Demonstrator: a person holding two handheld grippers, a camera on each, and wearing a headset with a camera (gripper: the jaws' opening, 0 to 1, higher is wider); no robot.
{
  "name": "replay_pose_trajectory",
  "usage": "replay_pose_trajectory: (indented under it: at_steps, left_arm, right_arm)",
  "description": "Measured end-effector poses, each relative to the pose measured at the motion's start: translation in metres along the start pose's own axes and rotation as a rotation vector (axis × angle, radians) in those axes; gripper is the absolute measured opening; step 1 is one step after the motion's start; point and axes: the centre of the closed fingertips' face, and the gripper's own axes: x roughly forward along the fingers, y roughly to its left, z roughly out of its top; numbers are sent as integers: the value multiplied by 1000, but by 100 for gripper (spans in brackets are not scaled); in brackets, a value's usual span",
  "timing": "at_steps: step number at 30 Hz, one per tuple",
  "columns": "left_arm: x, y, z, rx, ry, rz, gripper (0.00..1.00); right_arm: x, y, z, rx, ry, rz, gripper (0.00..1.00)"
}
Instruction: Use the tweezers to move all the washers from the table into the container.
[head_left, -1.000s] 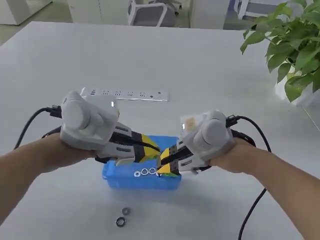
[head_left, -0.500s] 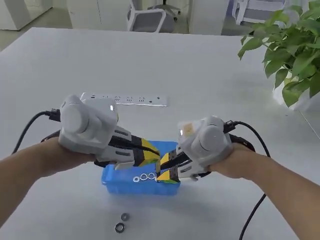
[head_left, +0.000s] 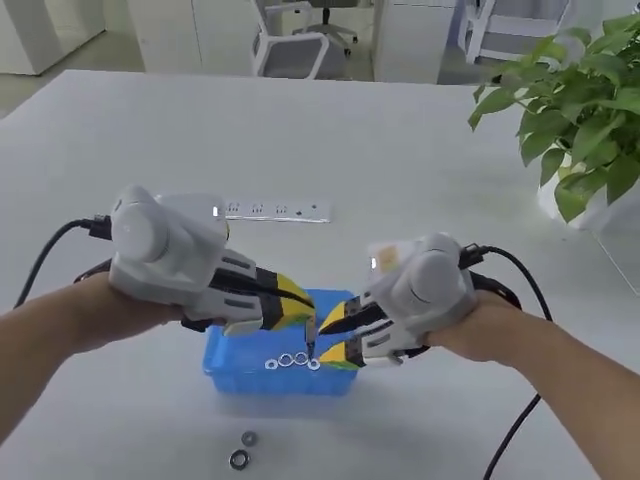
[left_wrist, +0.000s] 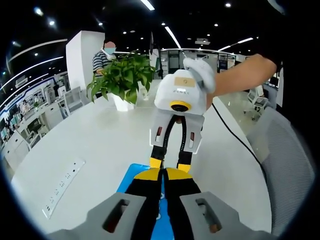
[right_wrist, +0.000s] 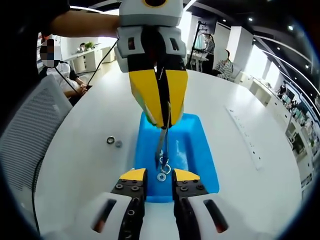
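**Tweezers over the tray:** The left claw (head_left: 305, 313) is clamped on a pair of tweezers (right_wrist: 163, 131). Their long axis runs steeply down from the yellow jaws, and the tips point into the blue container (head_left: 225, 350). The tips aim at a row of washers (head_left: 290, 360) lying on the container's floor, along its 6 o'clock wall in the head view. Whether the tips touch a washer cannot be told.

The right claw (head_left: 333, 338) has its jaws apart and grips nothing. It faces the left claw from 3 o'clock, with its tips over the container's right end, just beside the tweezers. In the right gripper view the tweezers hang at 12 o'clock above those parted jaws.

Two loose washers (head_left: 243, 450) lie side by side on the white worktop (head_left: 400, 150), near the container at its 7 o'clock. A white power strip (head_left: 270, 210) lies well apart at the container's 12 o'clock. A potted plant (head_left: 575, 110) stands at 2 o'clock.
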Motion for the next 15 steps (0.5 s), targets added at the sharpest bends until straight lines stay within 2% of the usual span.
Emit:
replay_pose_trajectory:
  at_steps: [6,15]
  left_arm:
    - [-9,-3,5,5,1,13,5]
    - [-20,-11,11,4,6,20,5]
  right_arm:
    - [-11,3,0,36,-3,-32,26]
    - [-29,11,-3,138,-8,-79,38]
